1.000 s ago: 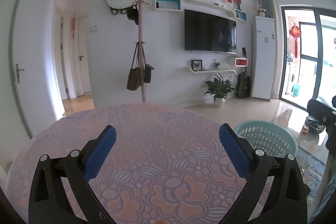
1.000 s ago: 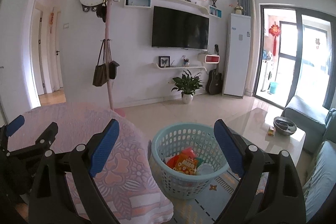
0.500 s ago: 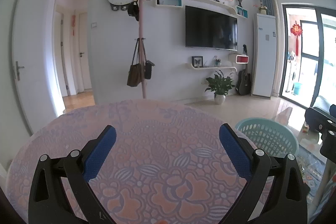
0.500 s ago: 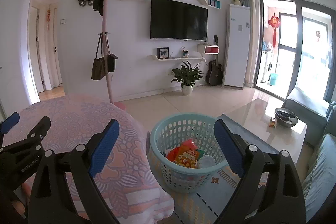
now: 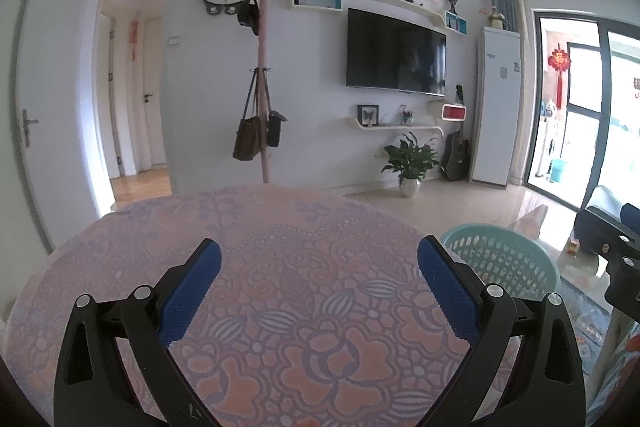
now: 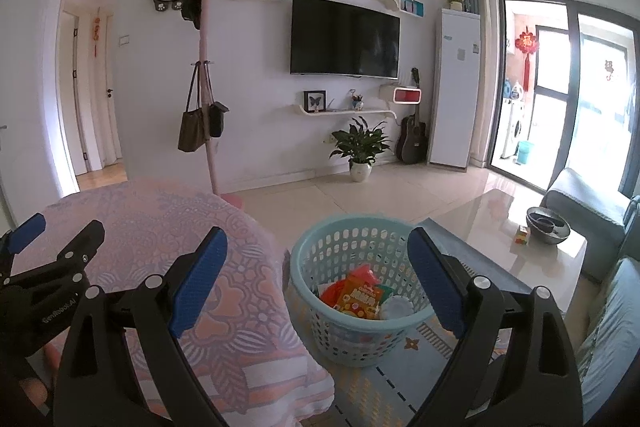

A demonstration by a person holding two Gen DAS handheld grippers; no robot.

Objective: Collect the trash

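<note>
A light blue plastic basket (image 6: 352, 323) stands on the floor right of the round table (image 6: 160, 227). It holds an orange snack packet (image 6: 358, 297), red wrapping and a white round piece. My right gripper (image 6: 316, 287) is open and empty, above and in front of the basket. My left gripper (image 5: 318, 287) is open and empty over the patterned tablecloth (image 5: 280, 267). The basket also shows in the left wrist view (image 5: 508, 267), at the right past the table's edge. The left gripper shows at the left edge of the right wrist view (image 6: 52, 251).
A pink coat stand (image 6: 208, 107) with hanging bags rises behind the table. A glass coffee table (image 6: 520, 227) with a dark bowl and a grey sofa (image 6: 616, 327) are at the right. A potted plant (image 6: 360, 151) and a guitar stand by the far wall.
Both grippers have tilted or risen slightly, so the room sits lower in both views. Both stay open and empty.
</note>
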